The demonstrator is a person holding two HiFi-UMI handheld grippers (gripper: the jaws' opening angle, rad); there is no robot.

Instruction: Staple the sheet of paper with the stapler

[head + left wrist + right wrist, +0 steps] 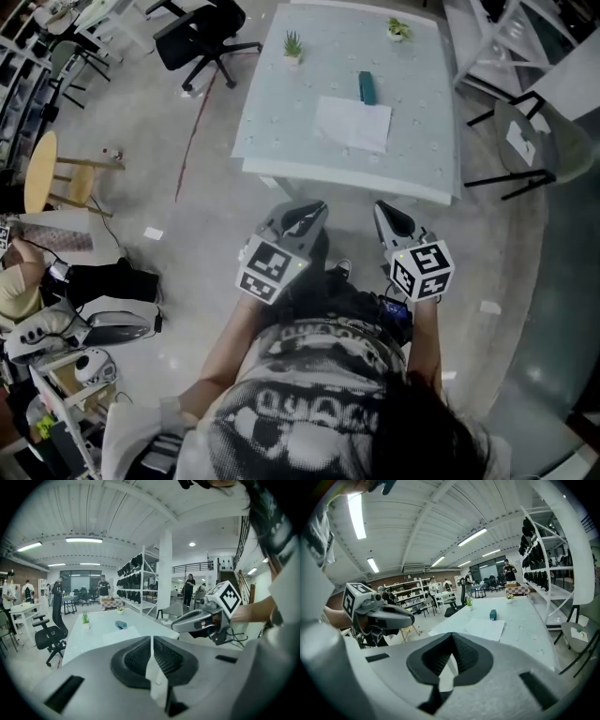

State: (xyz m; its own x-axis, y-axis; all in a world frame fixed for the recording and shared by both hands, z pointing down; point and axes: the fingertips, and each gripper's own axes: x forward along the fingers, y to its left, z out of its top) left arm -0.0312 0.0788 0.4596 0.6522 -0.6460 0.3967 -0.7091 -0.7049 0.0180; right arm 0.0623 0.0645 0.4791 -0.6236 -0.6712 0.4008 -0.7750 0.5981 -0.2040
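Note:
A white sheet of paper (pixel 352 123) lies on the pale table (pixel 281 131), with a teal stapler (pixel 367 87) just beyond its far edge. Both grippers are held short of the table's near edge, above the floor, pointing at it. My left gripper (pixel 317 208) has its jaws together with nothing between them, and so has my right gripper (pixel 382 208). From the left gripper (pixel 152 639), the paper (pixel 121 634) and stapler (pixel 121 625) lie ahead and the right gripper (pixel 174 626) is alongside. From the right gripper (pixel 452 637), the paper (pixel 480 628) and stapler (pixel 492 615) are ahead.
Two small potted plants (pixel 293 44) (pixel 398 29) stand at the table's far side. A black office chair (pixel 202 37) is left of the table and a grey chair (pixel 534 141) right of it. A wooden stool (pixel 42 169) and gear sit at the far left.

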